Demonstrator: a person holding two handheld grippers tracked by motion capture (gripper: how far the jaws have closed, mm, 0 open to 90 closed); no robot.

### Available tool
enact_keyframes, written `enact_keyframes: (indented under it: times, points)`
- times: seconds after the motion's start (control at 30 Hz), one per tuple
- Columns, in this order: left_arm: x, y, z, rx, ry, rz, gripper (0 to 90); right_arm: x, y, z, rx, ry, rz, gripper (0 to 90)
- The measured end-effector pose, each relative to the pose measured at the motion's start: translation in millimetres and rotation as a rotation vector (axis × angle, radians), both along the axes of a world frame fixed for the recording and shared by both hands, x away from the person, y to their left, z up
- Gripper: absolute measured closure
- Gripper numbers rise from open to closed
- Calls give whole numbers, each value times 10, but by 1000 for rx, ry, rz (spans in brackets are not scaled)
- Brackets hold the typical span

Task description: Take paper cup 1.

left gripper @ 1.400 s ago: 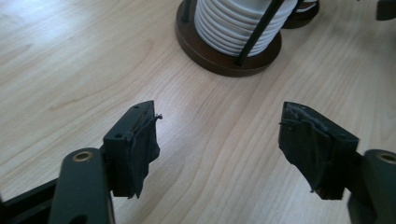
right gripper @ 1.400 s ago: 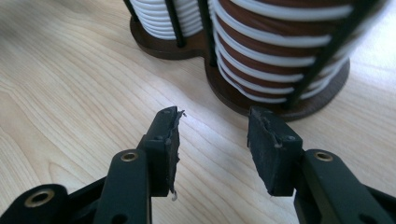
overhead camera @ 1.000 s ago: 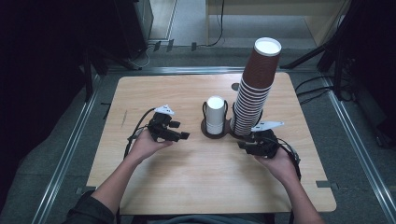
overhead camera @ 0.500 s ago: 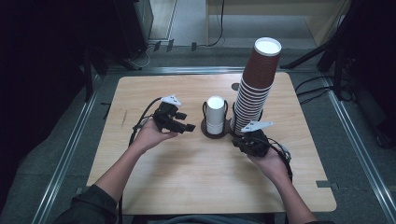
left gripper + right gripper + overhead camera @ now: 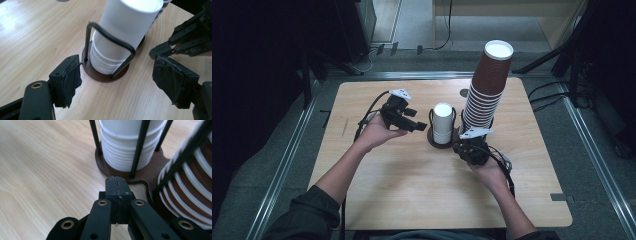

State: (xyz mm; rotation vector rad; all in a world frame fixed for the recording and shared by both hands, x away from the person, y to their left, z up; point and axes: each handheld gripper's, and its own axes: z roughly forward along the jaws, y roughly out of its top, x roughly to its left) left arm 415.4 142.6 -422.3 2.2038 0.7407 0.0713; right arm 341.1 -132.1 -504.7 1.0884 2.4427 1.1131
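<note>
Wooden table (image 5: 412, 200): bore all items.
Brown cup stack (image 5: 487, 85): tall, inverted, leaning, in the right bay of the holder.
White cup stack (image 5: 443, 122): short, inverted, upright inside the wire holder (image 5: 110, 41) at table centre.
Left gripper (image 5: 409, 122): raised just left of the white cups; jaws apart, lately widening, nothing between them.
Right gripper (image 5: 117, 188): low beside the holder's brown base (image 5: 150, 173); jaws pressed together, empty.
</note>
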Motion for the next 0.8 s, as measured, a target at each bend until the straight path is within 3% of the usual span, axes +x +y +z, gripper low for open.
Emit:
enact_keyframes:
  times: [0.27,0.47,0.6,0.7,0.8]
  points:
    - [107,-142,191,8,-12,-45,231,46,133,-19,31,-14,-55,897]
    - [181,-274,266,34,-11,-73,234,69,229,-17,14,-34,-71,897]
    - [176,-374,324,58,-21,-98,233,79,284,-3,22,-35,-83,896]
    - [219,-459,346,99,-21,-119,228,87,358,-6,15,-38,-81,894]
    - [237,-496,343,107,-19,-123,218,105,394,-9,19,-44,-82,891]
